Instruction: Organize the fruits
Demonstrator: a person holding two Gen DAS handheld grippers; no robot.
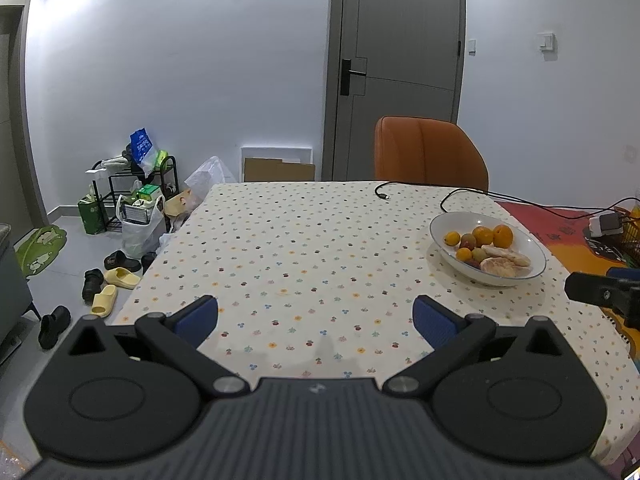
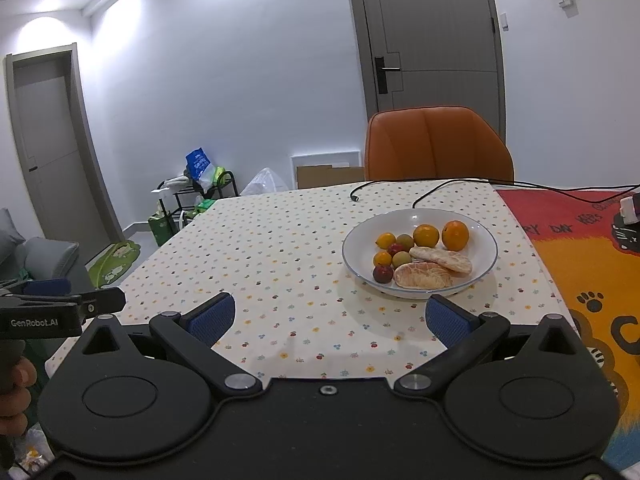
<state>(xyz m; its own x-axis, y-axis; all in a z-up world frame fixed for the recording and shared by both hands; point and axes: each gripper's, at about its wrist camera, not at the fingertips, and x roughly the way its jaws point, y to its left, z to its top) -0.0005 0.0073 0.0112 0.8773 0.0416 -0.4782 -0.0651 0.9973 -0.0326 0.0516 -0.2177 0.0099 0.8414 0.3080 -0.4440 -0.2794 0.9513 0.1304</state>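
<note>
The right gripper [image 2: 330,318] is hovering with jaws apart and empty, the bowl [image 2: 354,248] of fruit sitting just ahead and slightly right of it, while the left gripper [image 1: 316,318], also spread and empty, is lying farther off, the bowl [image 1: 438,226] well to its right.

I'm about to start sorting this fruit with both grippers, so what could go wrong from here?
The fruit sits crowded in the white bowl: small plums touch the peeled pomelo segments, so wide-open fingers could nudge neighbours or squash the soft segments. Round oranges may roll on the tablecloth once set down. The black cable lies just behind the bowl and could snag a reaching right gripper.
</note>
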